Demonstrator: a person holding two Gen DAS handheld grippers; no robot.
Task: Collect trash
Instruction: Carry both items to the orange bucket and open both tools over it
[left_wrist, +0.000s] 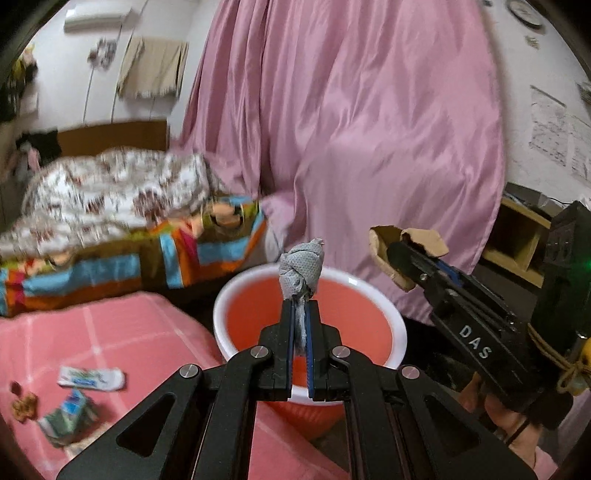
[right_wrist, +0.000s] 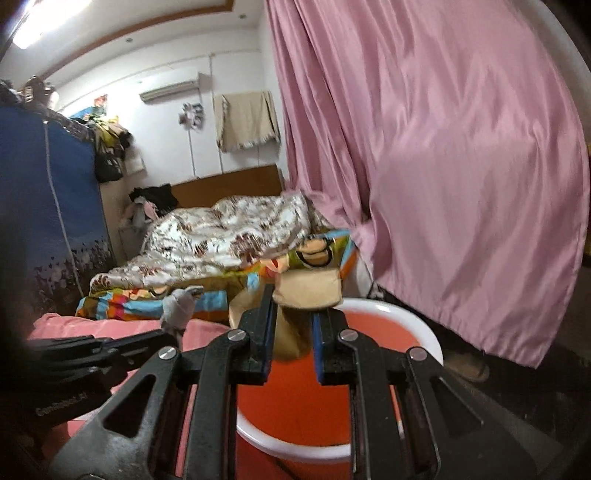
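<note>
A pink curtain (left_wrist: 369, 129) hangs behind an orange bucket (left_wrist: 236, 295). The right gripper (left_wrist: 400, 254), lettered "DAS", is clamped on torn cardboard (left_wrist: 380, 247) at three o'clock. The left gripper (left_wrist: 301, 306) pinches a knotted grey wipe (left_wrist: 301, 267) standing upright over the bucket.

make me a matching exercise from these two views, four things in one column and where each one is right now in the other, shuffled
Things:
1. knotted grey wipe
2. torn cardboard piece
3. red bucket
4. crushed carton

Places:
a. lying on the pink blanket
b. standing on the floor below both tongs
c. pinched in the left tongs
d. clamped in the right tongs

Right pairs: 1-c, 2-d, 3-b, 4-a
</note>
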